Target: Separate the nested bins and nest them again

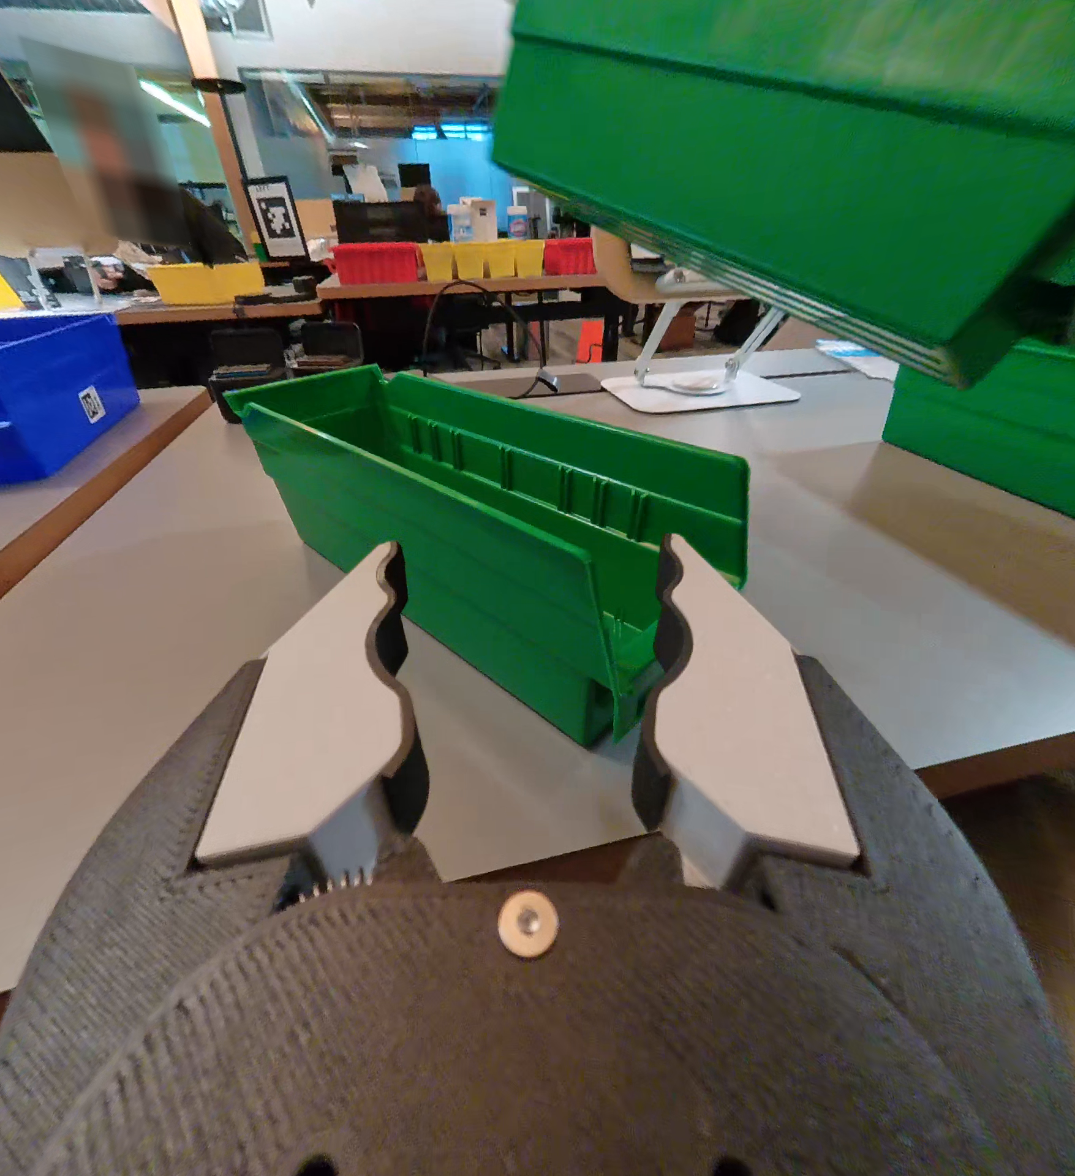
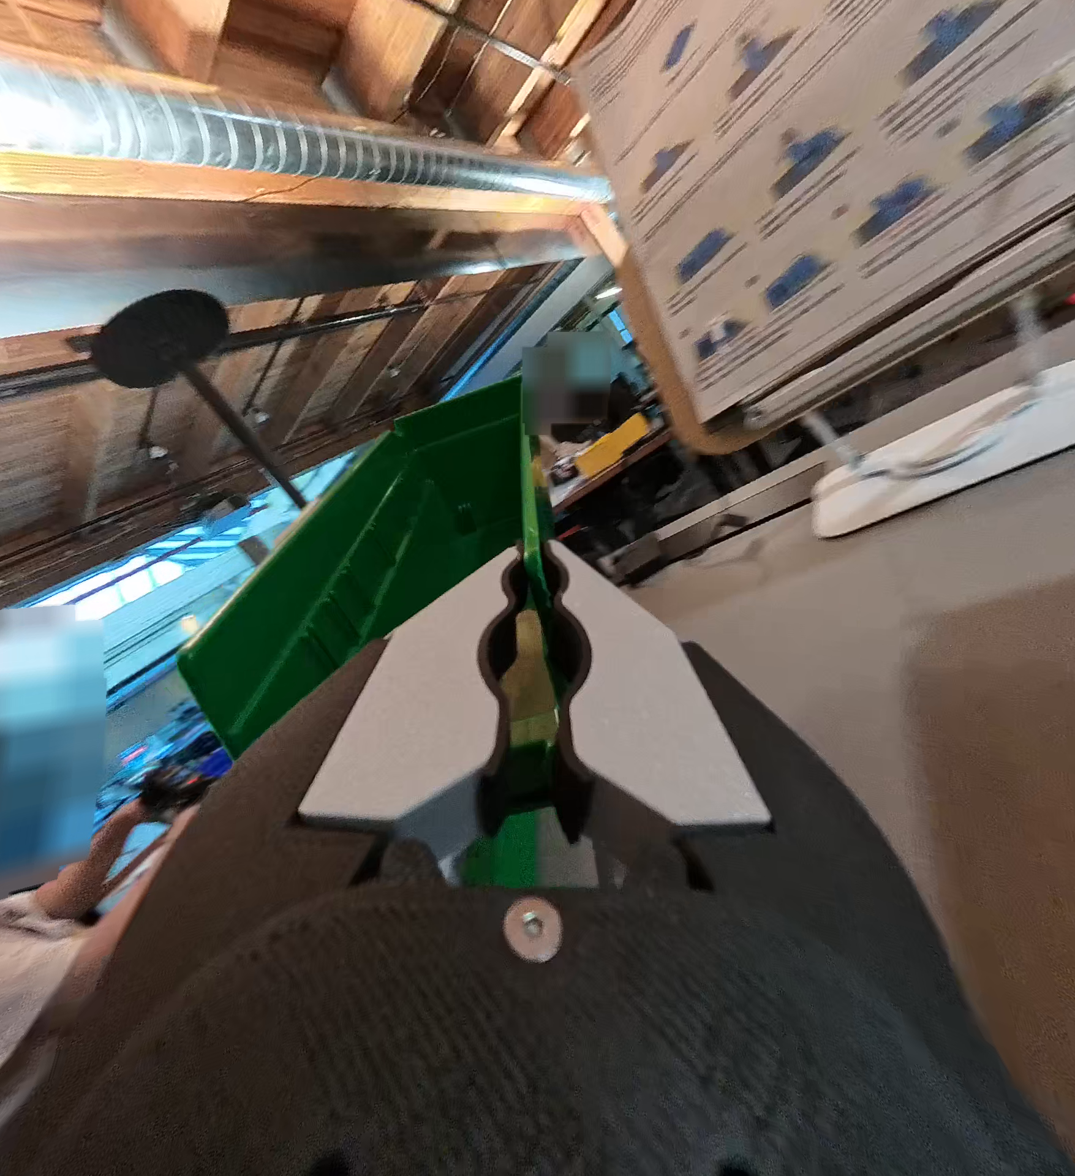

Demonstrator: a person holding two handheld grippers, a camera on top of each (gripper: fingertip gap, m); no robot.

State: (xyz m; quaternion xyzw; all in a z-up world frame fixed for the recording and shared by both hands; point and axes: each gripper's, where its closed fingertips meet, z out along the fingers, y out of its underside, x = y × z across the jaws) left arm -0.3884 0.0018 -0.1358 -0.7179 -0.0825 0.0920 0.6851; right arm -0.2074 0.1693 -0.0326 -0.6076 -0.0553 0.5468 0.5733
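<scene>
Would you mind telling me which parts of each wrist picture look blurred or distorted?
Left wrist view: the lifted green bin is smeared by motion, the green bin on the table is sharp, and wide-angle bending curves the table edges. Right wrist view: strongly tilted, the printed board is streaked, the right gripper fairly crisp.

The left gripper (image 1: 531, 643) gapes before a green bin (image 1: 458, 509) on the table (image 1: 140, 636), a second bin (image 1: 776, 165) tilted overhead.
</scene>
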